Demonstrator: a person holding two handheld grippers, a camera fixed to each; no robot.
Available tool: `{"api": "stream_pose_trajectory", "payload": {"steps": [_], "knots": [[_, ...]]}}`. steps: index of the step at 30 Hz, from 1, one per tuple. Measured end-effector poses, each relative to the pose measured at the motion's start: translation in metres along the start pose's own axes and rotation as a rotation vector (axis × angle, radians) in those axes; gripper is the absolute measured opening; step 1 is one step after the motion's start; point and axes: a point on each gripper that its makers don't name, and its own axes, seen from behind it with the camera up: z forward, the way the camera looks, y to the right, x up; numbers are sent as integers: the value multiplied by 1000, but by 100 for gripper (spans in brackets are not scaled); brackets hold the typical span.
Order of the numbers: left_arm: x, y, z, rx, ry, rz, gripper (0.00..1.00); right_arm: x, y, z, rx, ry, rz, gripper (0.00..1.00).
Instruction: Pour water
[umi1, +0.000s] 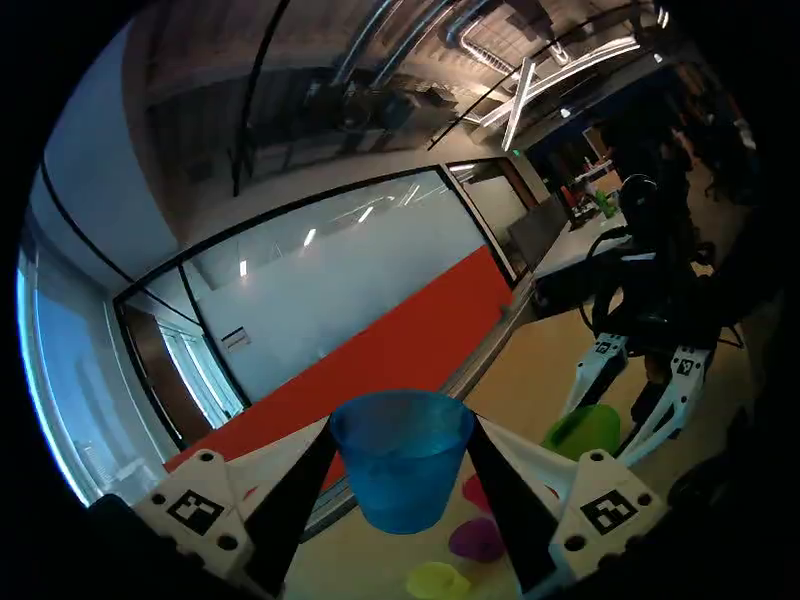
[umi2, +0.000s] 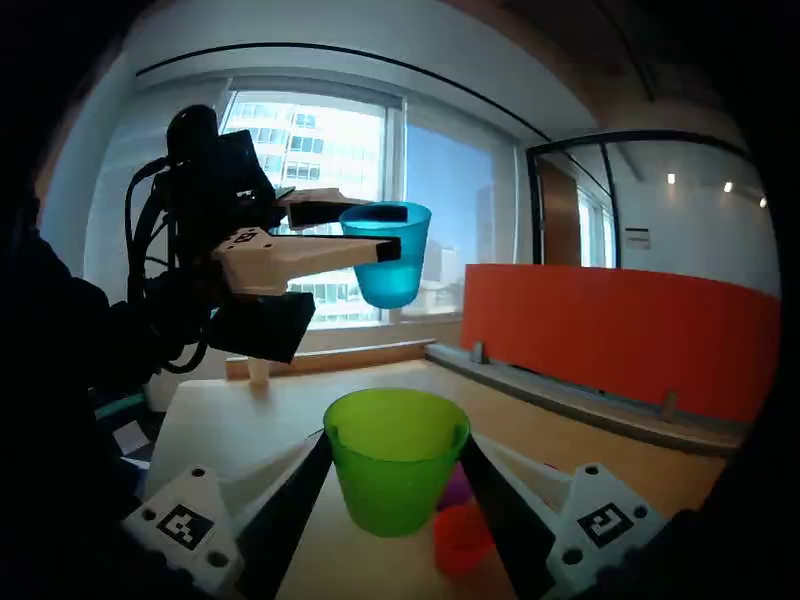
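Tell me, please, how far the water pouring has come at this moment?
Done: both cups are grasped. The left hand-held gripper clamps the translucent blue plastic cup; the right hand-held gripper clamps the translucent green plastic cup. In hand: the blue cup is held upright, higher than the green one. Left: tilting it to pour into the green cup.

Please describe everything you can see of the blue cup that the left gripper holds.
The blue cup is a translucent plastic tumbler, tapering from a wide open rim to a narrower base, without handle. The left gripper clamps it near the rim, one finger on each side. It is held upright in the air, above the table and higher than the green cup. Nothing else touches it. Whether it holds water I cannot tell.
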Motion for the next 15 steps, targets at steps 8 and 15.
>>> {"api": "stream_pose_trajectory", "payload": {"steps": [8,15], "knots": [[5,1,0,8,-4,76,88,0,-6,4,14,1,1,90],[11,3,-2,13,-2,133,88,1,-9,8,24,3,0,90]]}}
